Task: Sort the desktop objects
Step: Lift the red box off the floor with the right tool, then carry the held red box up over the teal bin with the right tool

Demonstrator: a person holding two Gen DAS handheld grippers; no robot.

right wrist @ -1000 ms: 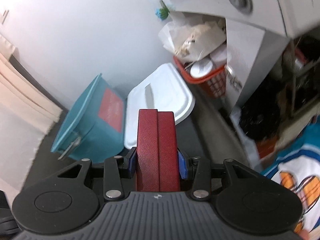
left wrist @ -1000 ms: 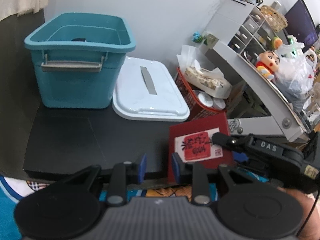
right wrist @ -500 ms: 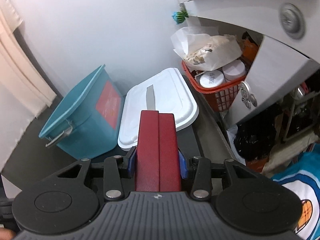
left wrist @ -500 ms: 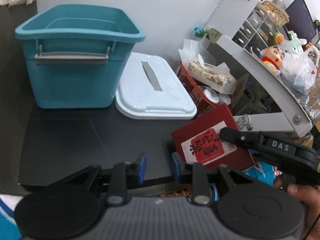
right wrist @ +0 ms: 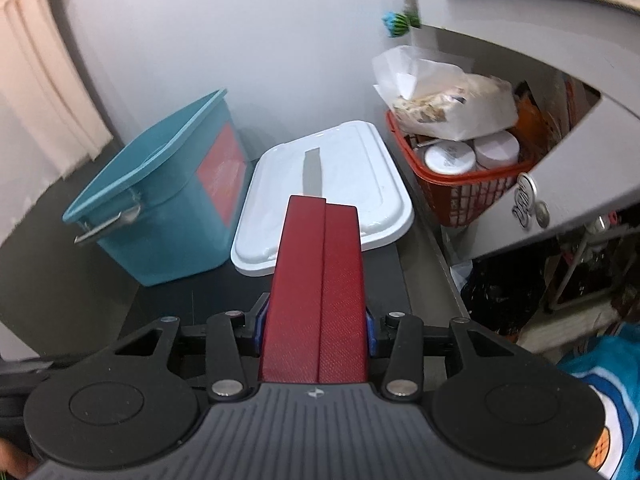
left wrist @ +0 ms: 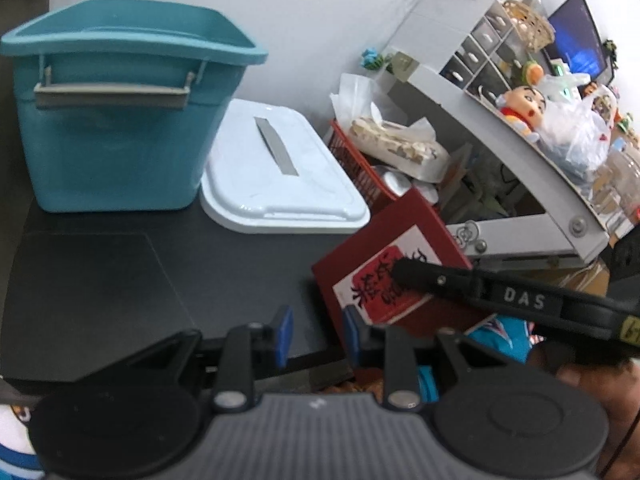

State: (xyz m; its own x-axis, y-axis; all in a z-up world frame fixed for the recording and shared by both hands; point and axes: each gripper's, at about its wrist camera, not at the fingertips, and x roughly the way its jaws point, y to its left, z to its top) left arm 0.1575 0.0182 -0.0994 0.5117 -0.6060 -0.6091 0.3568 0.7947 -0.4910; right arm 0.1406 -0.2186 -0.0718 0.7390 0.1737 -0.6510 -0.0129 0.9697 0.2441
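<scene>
Fingers of the right gripper (right wrist: 316, 326) clamp the red box (right wrist: 318, 292) by its two sides, holding it above the black bench (left wrist: 100, 280) in front of the white lid (right wrist: 352, 176). Left gripper (left wrist: 316, 334) fingers stand narrow, holding nothing. Teal bin (left wrist: 116, 120) sits beside the lid.

We see bare black desk (left wrist: 100, 280) in front of the blue bin (left wrist: 116, 120), room to pass. Behind it the white lid (left wrist: 280, 184) lies just beside the bin, the red basket (right wrist: 472, 188) beside that, under the overhanging grey shelf (right wrist: 560, 80).
</scene>
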